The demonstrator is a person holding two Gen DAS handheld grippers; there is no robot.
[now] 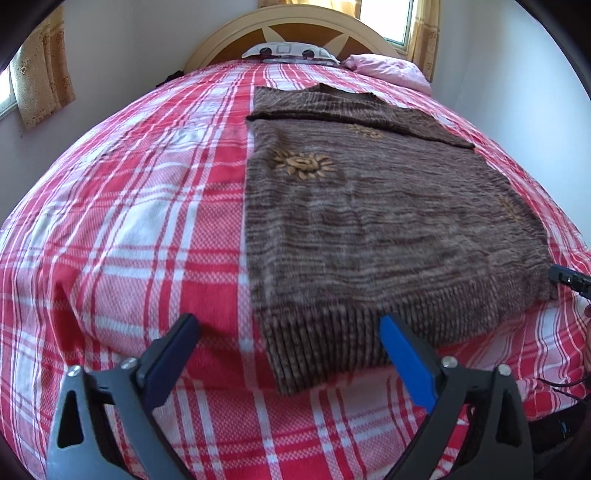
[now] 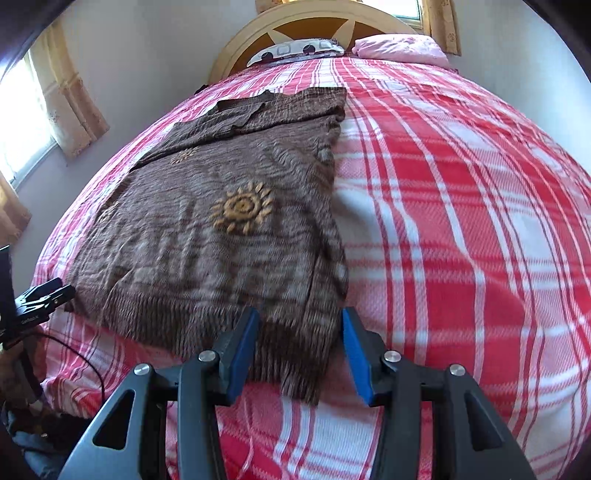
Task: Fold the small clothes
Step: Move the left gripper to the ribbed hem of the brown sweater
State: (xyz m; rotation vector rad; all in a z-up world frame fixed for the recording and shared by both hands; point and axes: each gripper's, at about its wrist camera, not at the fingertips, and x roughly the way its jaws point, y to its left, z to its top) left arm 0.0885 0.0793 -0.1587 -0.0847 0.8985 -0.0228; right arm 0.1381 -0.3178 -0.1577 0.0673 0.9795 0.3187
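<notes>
A brown knitted sweater with yellow sun motifs lies flat on the bed, its ribbed hem toward me and its sleeves folded across the far end. My left gripper is open just above the hem's left corner, touching nothing. In the right wrist view the sweater fills the left half. My right gripper is open with its fingers on either side of the hem's right corner; it holds nothing.
The bed has a red and white plaid sheet. A patterned pillow and a pink pillow lie by the wooden headboard. The other gripper shows at the right edge and left edge.
</notes>
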